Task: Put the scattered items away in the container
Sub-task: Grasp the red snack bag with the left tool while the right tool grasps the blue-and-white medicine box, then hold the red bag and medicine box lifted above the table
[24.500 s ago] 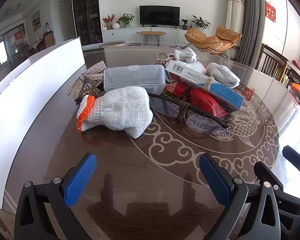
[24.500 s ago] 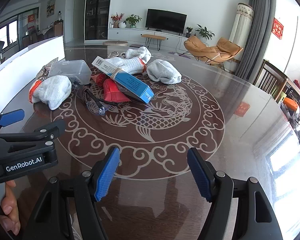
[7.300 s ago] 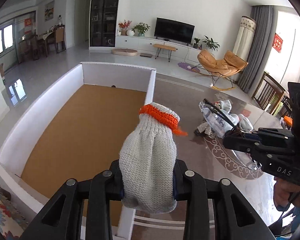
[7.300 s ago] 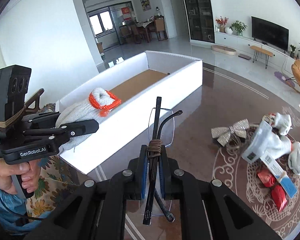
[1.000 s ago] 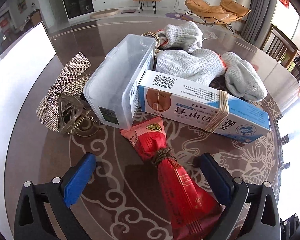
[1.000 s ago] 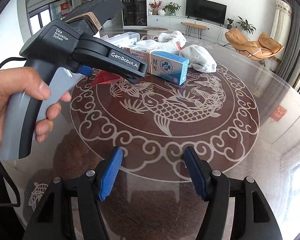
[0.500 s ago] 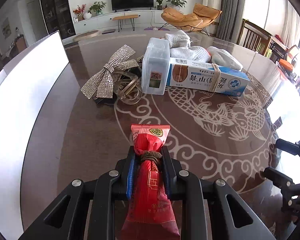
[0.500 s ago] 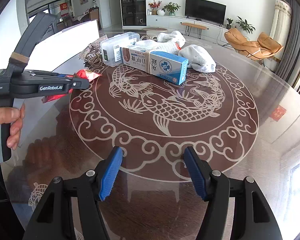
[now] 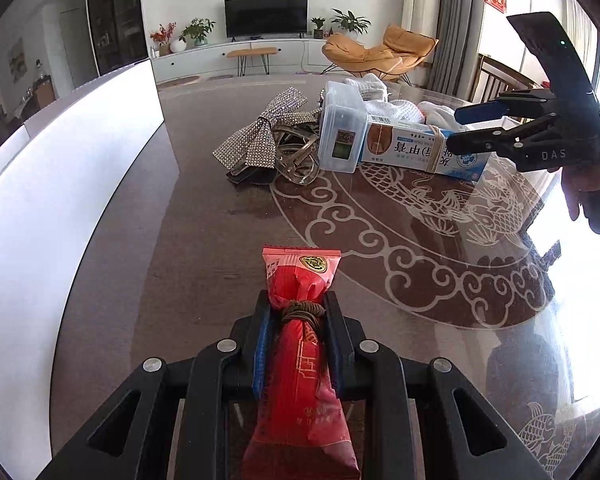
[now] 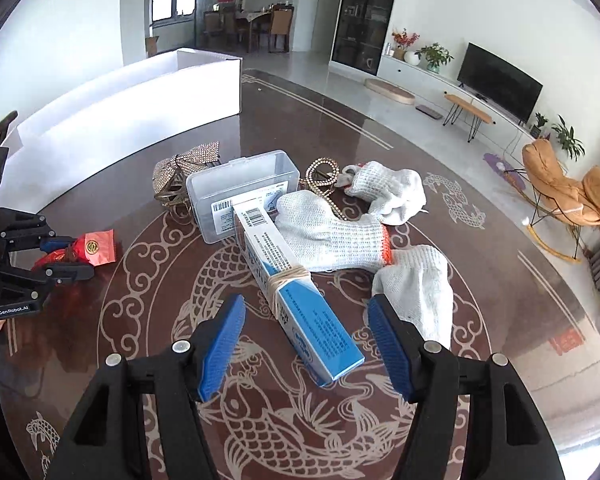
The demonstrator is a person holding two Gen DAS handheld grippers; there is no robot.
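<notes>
The red snack packet [image 9: 300,344] is pinched in the left hand-held gripper [image 9: 298,332] above the glossy brown tabletop [image 9: 204,220] (koi pattern), beside the white container [image 9: 60,184]. The right hand-held gripper [image 10: 304,344] is spread over the toothpaste box [image 10: 300,300]; living room behind.

Bare table [image 9: 204,240] is lying open between the white container wall [image 9: 80,184] and the clutter; box [image 10: 296,280], plastic case [image 10: 240,192] and gloves [image 10: 340,236] are crowding the far middle.

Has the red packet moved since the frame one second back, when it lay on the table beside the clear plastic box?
Yes. The red packet is now clamped in the left gripper, away from the clear plastic box, nearer the white container.
</notes>
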